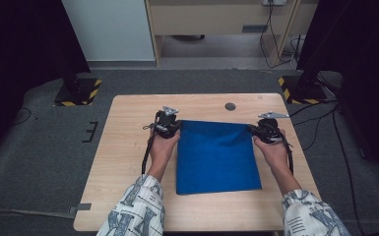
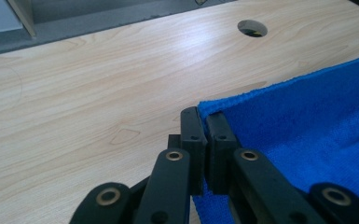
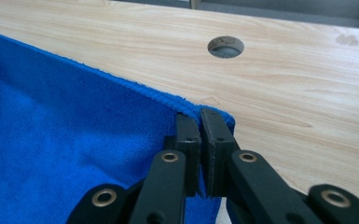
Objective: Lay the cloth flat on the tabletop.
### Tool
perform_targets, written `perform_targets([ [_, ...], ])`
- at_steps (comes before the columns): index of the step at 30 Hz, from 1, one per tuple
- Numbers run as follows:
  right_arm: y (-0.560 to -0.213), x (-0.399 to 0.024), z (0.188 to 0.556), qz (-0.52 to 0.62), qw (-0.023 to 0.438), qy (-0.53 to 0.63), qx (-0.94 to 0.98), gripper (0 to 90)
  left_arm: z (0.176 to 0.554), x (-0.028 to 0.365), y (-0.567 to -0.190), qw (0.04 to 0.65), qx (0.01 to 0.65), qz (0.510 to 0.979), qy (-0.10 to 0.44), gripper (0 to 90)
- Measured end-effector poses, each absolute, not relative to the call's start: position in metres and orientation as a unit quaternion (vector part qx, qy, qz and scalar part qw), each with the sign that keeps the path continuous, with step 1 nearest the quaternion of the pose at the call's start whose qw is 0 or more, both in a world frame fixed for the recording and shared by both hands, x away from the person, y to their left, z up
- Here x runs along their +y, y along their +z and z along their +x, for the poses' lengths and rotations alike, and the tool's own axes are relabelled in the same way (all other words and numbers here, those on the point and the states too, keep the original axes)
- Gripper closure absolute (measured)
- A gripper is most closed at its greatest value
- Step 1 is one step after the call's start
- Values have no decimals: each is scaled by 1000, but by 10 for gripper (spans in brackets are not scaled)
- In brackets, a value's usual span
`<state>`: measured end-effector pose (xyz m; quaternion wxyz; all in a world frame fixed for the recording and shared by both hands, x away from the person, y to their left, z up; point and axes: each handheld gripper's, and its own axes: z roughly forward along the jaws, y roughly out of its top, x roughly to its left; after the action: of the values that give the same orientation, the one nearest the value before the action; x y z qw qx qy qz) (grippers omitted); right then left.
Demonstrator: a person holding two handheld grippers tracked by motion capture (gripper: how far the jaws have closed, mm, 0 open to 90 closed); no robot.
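A blue cloth lies spread flat in the middle of the wooden table. My left gripper is shut on the cloth's far left corner, its two black jaws pinched together on the hem. At the far right corner my right gripper is shut on the cloth in the same way. In the left gripper view the left gripper sits low over the wood, and in the right gripper view the right gripper does too. The cloth runs away from both grippers toward the person.
A round cable hole is in the table just beyond the cloth's far edge. Bare wood surrounds the cloth on all sides. Patterned sleeves enter from the bottom. Stands with yellow-black bases sit on the floor beyond the table.
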<state>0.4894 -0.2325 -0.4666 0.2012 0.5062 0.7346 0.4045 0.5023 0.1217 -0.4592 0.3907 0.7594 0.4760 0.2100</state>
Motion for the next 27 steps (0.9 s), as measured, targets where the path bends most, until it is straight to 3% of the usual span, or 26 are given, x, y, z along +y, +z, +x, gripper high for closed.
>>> perform_targets([
  [20,-480,-228,513,520,191,364,749,872,518,120,-476,374,500,757,190,861],
  [22,-481,-228,514,520,194,363,749,872,518,121,-476,376,498,757,191,843],
  [27,-487,-230,518,527,191,356,748,867,516,126,-470,388,497,751,196,681],
])
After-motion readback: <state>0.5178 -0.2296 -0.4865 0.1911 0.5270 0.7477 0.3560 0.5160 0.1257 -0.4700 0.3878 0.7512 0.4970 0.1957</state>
